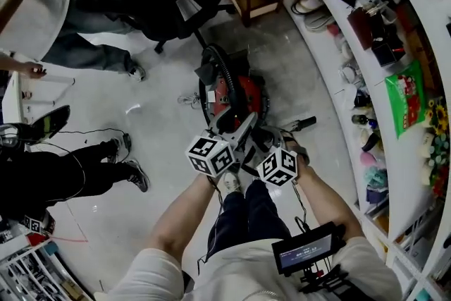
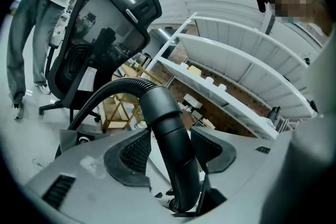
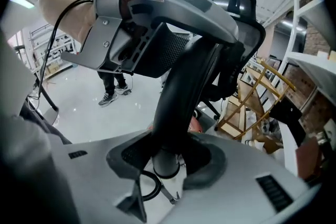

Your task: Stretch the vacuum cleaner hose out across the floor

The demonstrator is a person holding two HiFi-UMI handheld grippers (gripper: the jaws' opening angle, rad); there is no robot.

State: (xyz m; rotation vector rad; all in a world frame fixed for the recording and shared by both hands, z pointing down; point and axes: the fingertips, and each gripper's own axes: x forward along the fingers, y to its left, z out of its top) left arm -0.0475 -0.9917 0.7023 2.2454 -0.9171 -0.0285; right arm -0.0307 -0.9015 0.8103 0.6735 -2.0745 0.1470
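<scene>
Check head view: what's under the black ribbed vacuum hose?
Under the black ribbed hose: the red canister vacuum cleaner, on the grey floor. Left claw and right claw cover its near side; anything there is hidden.

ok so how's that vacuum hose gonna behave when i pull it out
The ribbed hose arcs loosely, so it will probably flex and uncoil rather than stay stiff. The smooth tube end clamped by the left gripper and right gripper looks rigid. Pulling may drag the vacuum body along if it rolls.

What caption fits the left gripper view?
Left gripper clamps the vacuum hose's black curved tube, office chair behind.
</scene>
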